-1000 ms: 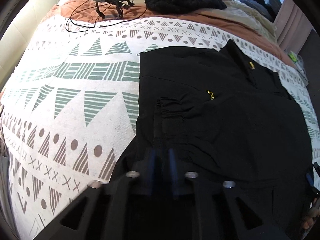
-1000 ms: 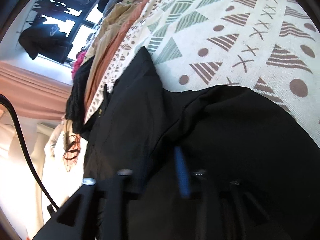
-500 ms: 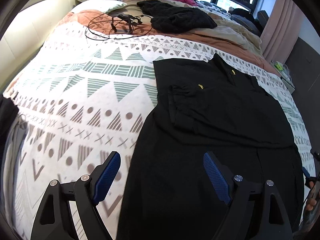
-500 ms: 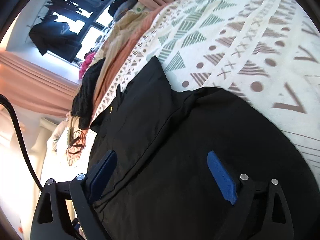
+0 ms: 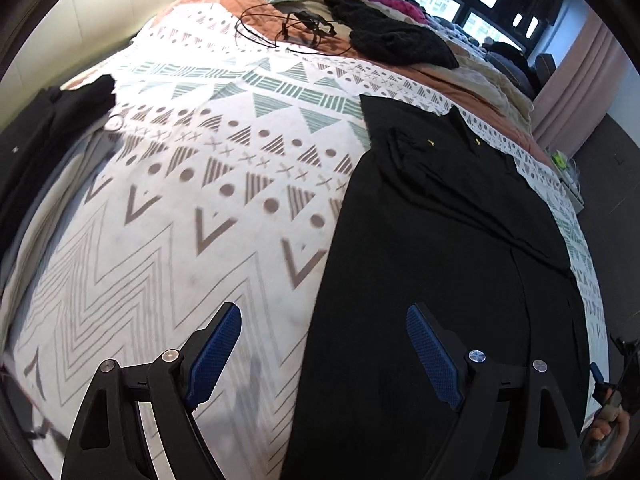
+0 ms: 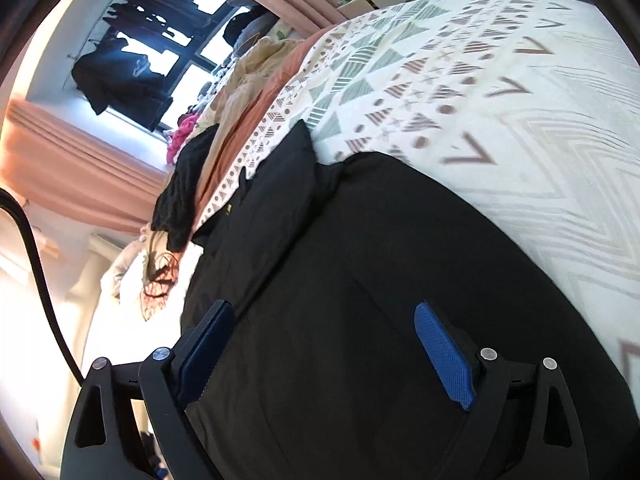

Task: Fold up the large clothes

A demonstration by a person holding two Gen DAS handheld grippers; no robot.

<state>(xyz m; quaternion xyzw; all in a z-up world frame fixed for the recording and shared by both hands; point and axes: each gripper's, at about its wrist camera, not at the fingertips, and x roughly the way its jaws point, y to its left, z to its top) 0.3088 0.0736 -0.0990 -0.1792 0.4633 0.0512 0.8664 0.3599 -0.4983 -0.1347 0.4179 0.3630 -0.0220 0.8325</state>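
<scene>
Black garment (image 5: 452,264): It is laid flat on the patterned bedspread (image 5: 224,184), on the side of the bed near the curtains. The sleeves look tucked in over the chest, so a long dark strip is made. The small yellow mark (image 5: 431,142) is seen near the collar end, far from the grippers.

Left gripper (image 5: 324,354): It is held above the near end of the garment, by its long edge. The blue pads are spread wide and nothing is pinched between them. One pad is seen over the bedspread and the other over the black cloth.

Right gripper (image 6: 324,354): It is held over the black cloth too. Its fingers are spread wide and nothing is gripped.

Step in hand: The side folds seem done. The bottom end probably has to be picked up next and brought toward the collar.

How it is done well: Each bottom corner should be pinched by one gripper, low on the hem. Both layers of cloth should be caught, not only the top one. The two corners should be lifted together and kept level, so the strip is not twisted. The tucked sleeves should not be dragged open.

What could go wrong: The bedspread could be grabbed with the cloth, since the left pads are set across the edge.

Other things: A black knit pile (image 5: 394,40) and some cables (image 5: 288,28) are left at the far end, well apart.
</scene>
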